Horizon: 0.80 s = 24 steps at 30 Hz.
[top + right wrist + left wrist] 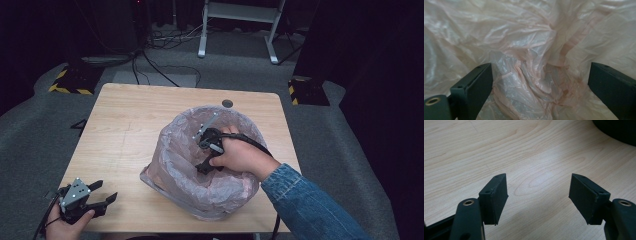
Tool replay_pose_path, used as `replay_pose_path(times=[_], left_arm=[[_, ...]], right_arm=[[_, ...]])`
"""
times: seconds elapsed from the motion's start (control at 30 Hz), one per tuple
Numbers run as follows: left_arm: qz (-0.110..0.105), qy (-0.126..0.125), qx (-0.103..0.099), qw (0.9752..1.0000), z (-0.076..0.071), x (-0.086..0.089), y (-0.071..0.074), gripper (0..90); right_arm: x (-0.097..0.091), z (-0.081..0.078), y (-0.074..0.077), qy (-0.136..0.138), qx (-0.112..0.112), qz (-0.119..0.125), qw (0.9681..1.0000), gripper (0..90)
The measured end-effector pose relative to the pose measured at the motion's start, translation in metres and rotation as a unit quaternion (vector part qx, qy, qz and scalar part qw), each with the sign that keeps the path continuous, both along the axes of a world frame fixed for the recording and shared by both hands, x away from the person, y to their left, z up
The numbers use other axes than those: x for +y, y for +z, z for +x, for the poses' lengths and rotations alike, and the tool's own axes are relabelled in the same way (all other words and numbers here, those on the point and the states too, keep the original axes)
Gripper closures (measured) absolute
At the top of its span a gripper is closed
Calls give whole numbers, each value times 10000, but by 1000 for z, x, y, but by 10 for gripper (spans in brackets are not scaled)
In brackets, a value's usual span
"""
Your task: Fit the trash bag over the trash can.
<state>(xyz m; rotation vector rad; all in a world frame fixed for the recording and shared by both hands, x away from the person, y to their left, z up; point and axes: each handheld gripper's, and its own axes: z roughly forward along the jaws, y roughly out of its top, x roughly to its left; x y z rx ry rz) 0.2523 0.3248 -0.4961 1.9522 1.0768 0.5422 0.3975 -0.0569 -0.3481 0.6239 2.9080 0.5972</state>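
Observation:
A round bin lined with a crumpled pale pink plastic bag (210, 195) stands on the wooden table (130, 125), right of centre. My right gripper (204, 165) reaches down inside the bin from the right, held by a hand in a denim sleeve. In the right gripper view it (540, 67) is open, its jaws wide apart, with the wrinkled liner (529, 45) ahead and nothing between them. My left gripper (107, 190) rests at the table's front left corner. It (538, 175) is open over bare wood (536, 145).
A small grey round cap (227, 103) sits in the tabletop behind the bin. Beyond the table lie floor cables (150, 65), a white metal frame (240, 30) and yellow-black striped pads (70, 82). Bare wood spreads across the table's left half.

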Motion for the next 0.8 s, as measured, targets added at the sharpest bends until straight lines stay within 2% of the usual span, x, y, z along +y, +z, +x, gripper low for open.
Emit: replay_pose_path(times=[0.13, 0.2, 0.3, 0.37, 0.5, 0.63, 0.8], left_arm=[[7, -2, -8, 10000, 0, 1, 0, 309], [-11, 3, -14, 10000, 0, 1, 0, 309], [-34, 18, 7, 10000, 0, 1, 0, 309], [-20, -7, -6, 10000, 1, 1, 0, 309], [-27, -50, -20, 10000, 4, -1, 0, 308], [-22, -89, -12, 10000, 6, -2, 0, 307], [-30, -74, -13, 10000, 5, -2, 0, 307]], right_arm=[[0, 0, 1, -36, 39, 48, 10000, 85], [0, 1, 6, -129, 38, 243, 9996, 152], [0, 2, 16, -187, -29, 612, 9979, 155], [0, 0, 23, -172, -65, 775, 9968, 155], [-2, -2, 40, -44, -89, 800, 9967, 175], [-8, -5, 54, 148, -225, 681, 9973, 179], [-11, -12, 71, 219, -385, 1048, 9935, 177]])
